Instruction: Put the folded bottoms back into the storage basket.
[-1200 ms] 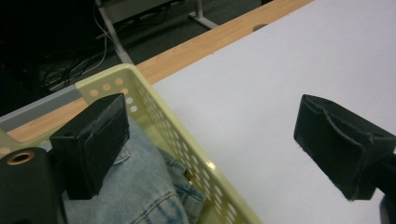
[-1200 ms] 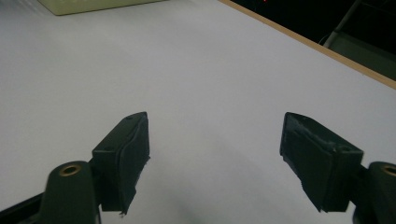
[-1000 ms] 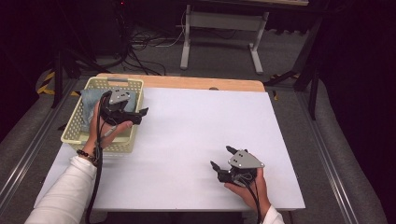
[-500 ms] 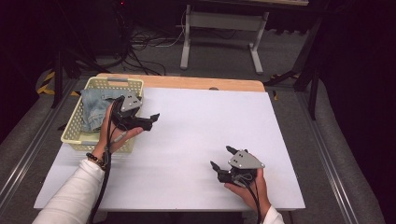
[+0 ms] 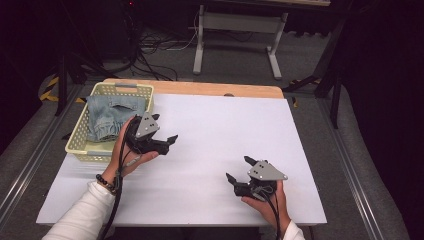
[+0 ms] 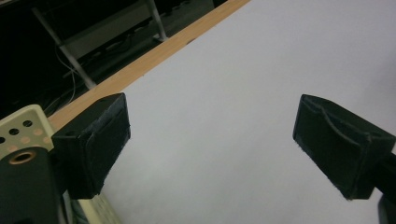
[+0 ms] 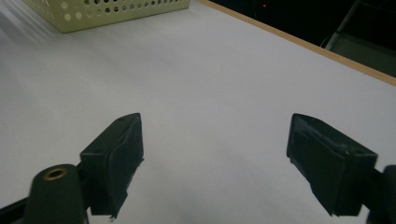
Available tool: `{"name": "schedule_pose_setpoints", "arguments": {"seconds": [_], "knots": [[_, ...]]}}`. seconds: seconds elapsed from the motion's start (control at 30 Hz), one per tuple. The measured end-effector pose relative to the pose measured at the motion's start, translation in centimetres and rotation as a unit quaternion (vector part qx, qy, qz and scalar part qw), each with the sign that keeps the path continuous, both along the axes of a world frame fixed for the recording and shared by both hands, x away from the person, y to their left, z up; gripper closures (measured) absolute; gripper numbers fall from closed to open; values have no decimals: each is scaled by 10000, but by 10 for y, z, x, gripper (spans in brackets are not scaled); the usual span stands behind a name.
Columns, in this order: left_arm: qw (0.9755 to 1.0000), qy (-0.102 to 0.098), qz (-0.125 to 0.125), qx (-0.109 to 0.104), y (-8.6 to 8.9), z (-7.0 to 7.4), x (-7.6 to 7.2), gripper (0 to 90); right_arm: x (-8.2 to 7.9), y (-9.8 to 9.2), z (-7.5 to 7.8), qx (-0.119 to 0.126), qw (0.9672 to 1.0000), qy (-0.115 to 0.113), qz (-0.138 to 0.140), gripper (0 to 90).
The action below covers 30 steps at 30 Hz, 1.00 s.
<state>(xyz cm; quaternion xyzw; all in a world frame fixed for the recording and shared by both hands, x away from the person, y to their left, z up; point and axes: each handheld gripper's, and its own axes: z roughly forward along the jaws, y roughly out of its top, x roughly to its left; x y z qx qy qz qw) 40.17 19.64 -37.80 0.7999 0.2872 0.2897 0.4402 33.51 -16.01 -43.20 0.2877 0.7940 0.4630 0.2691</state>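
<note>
The left gripper (image 5: 167, 141) hovers just beside the yellow perforated basket (image 5: 80, 145) at the table's (image 5: 220, 125) far-left corner, jaws spread and empty. Folded jeans (image 5: 112, 116) lie inside the basket. The right gripper (image 5: 239, 172) sits near the front edge; its empty jaws have just been opening.

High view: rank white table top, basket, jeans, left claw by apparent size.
1. White table top
2. Basket
3. Jeans, folded inside the basket
4. Left claw, open and empty; it sits nearer the camera than the jeans, yet looks smaller.
</note>
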Motion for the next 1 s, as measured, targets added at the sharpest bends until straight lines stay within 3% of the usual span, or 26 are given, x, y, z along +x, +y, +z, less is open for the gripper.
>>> {"name": "schedule_pose_setpoints", "arguments": {"seconds": [0.23,0.33,0.53,0.63,0.73,1.0], "knots": [[9997,-67,-229,-54,-4,-4,-16,117,-2,0,3,167,9998,-120,-76,70],[9995,-71,-303,-19,-4,-8,-22,117,-3,1,3,223,9997,-106,-55,60],[9992,-95,-371,-74,-2,-16,-33,117,-8,4,3,88,9998,-163,-78,49],[9992,-164,-343,90,-2,-20,-40,117,-9,3,3,99,9997,-200,-127,49],[9992,-149,-375,36,0,-25,-45,117,-10,3,3,108,9996,-196,-145,50],[9987,-180,-432,195,1,-40,-58,116,-15,5,2,35,9996,-248,-140,54]]}}
